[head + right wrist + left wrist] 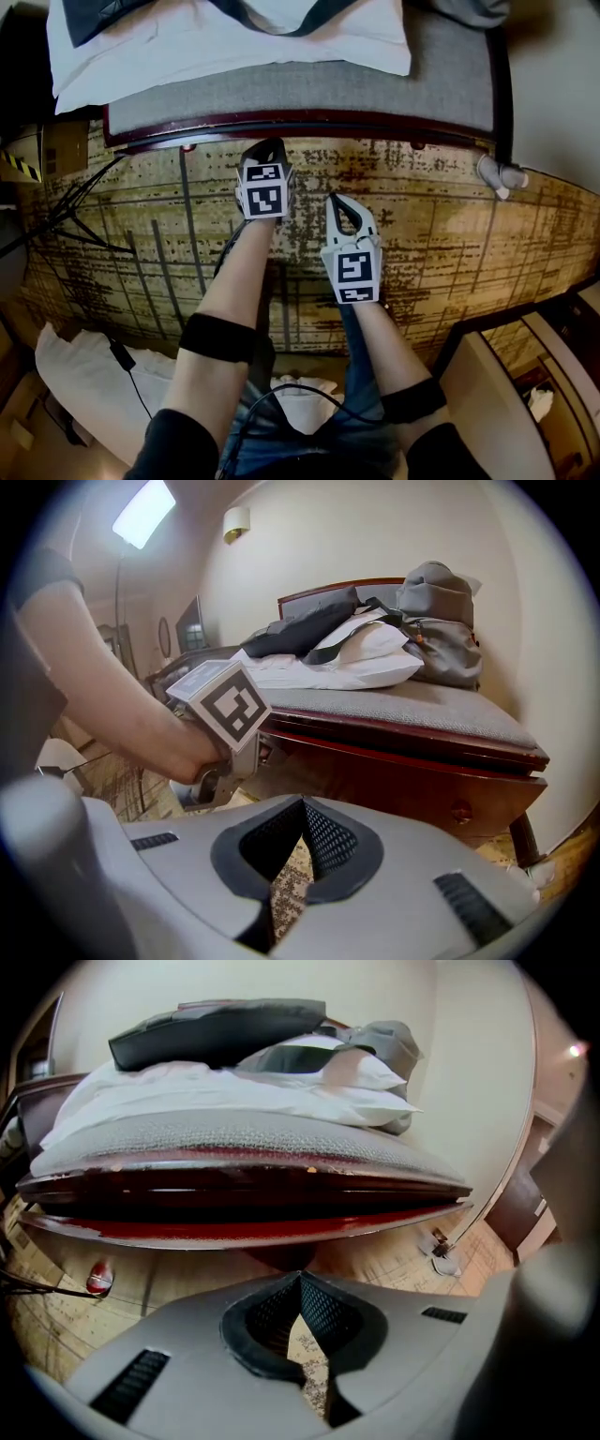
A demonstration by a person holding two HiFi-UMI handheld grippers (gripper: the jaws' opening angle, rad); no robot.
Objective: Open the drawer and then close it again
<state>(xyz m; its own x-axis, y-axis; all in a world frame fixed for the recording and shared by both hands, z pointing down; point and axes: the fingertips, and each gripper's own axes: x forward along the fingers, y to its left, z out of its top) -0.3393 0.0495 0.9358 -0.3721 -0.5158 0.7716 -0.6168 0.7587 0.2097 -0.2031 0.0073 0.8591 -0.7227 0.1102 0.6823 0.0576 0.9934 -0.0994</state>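
Drawer (403, 794) lies ahead of the left gripper (300, 1276) and right gripper (303, 803), both pinched together and empty; such jaws could glance off its knob (459, 811).

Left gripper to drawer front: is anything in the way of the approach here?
Nothing visible. Only patterned carpet lies between the left gripper and the drawer front; the right gripper hangs off to the side, farther back.
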